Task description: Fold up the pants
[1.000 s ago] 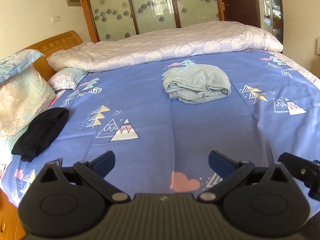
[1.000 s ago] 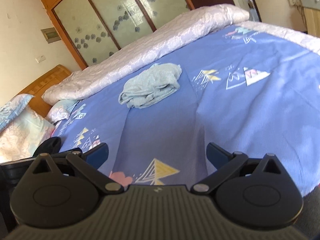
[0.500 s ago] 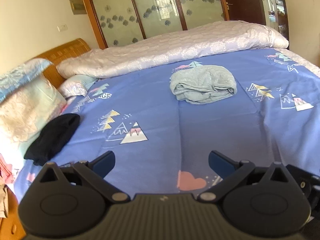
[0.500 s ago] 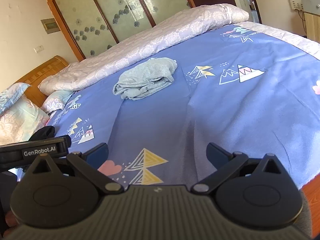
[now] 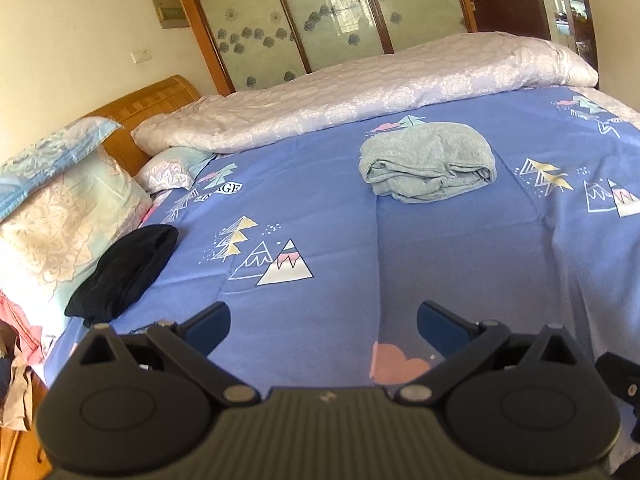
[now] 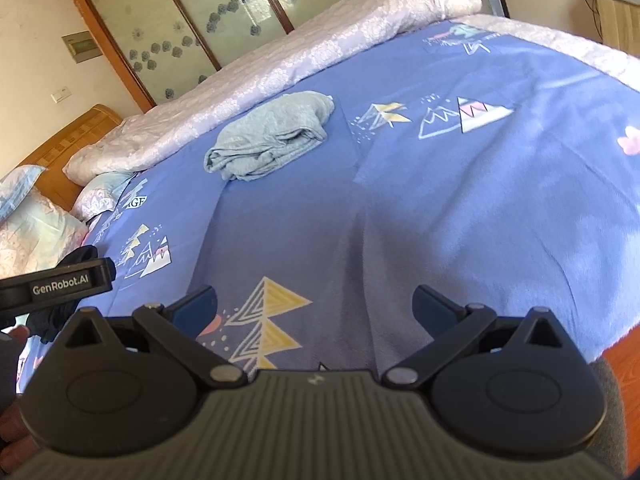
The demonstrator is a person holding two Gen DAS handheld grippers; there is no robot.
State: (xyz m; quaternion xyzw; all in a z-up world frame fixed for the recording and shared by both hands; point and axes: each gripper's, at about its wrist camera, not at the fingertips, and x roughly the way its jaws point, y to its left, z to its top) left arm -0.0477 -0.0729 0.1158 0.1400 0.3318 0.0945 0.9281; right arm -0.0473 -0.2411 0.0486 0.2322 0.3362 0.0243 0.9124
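Note:
Light grey-blue pants (image 5: 426,162) lie folded in a compact bundle on the blue patterned bedsheet (image 5: 320,240), toward the far middle of the bed; they also show in the right wrist view (image 6: 272,138). My left gripper (image 5: 323,326) is open and empty, held over the near part of the bed, well short of the pants. My right gripper (image 6: 314,306) is open and empty too, near the bed's front edge. The left gripper's body (image 6: 56,284) shows at the left of the right wrist view.
A black garment (image 5: 124,270) lies at the left by the pillows (image 5: 60,216). A rolled white quilt (image 5: 360,96) runs along the far side. A wooden headboard (image 5: 148,100) and glass-panelled wardrobe doors (image 5: 320,20) stand behind.
Both grippers have drawn back toward the bed's front edge and lifted slightly. The pants look farther away. Both grippers stay open and empty.

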